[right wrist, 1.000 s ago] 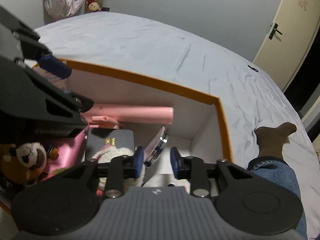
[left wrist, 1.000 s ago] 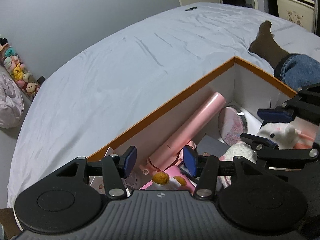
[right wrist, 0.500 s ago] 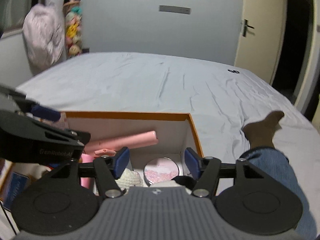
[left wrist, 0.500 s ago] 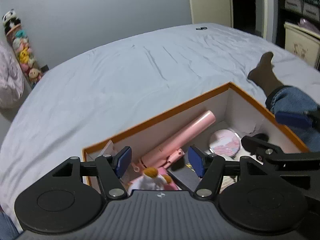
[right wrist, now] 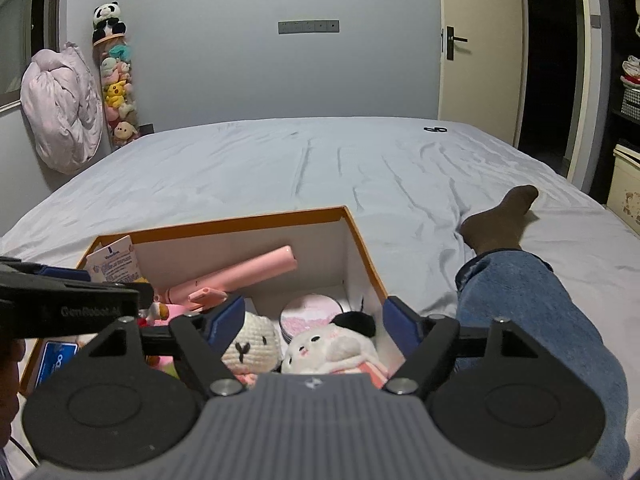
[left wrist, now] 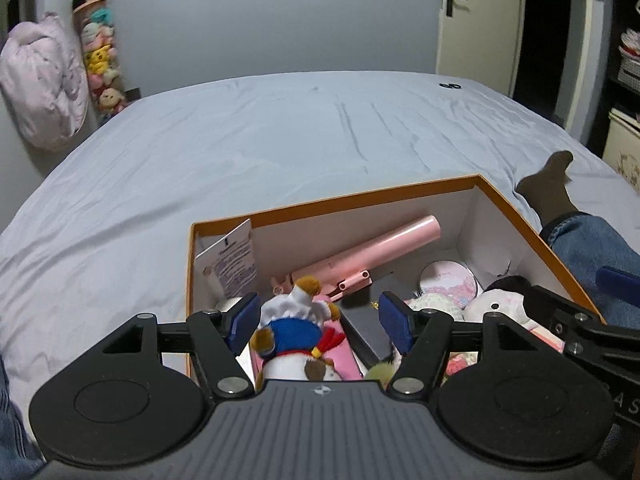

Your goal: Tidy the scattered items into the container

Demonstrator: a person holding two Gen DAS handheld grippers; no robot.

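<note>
The orange-rimmed white cardboard box sits on the grey bed, full of soft toys. The left gripper and right gripper hang above it, fingers released, holding nothing, maybe because everything is packed.

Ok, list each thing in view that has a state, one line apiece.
left tongs: open, empty, above the box
right tongs: open, empty, above the box
orange box: lidless, holding items
pink tube: lying slanted along the far wall of the box
round compact: closed, flat on the box floor
white plush: lying in the box
door: open
</note>
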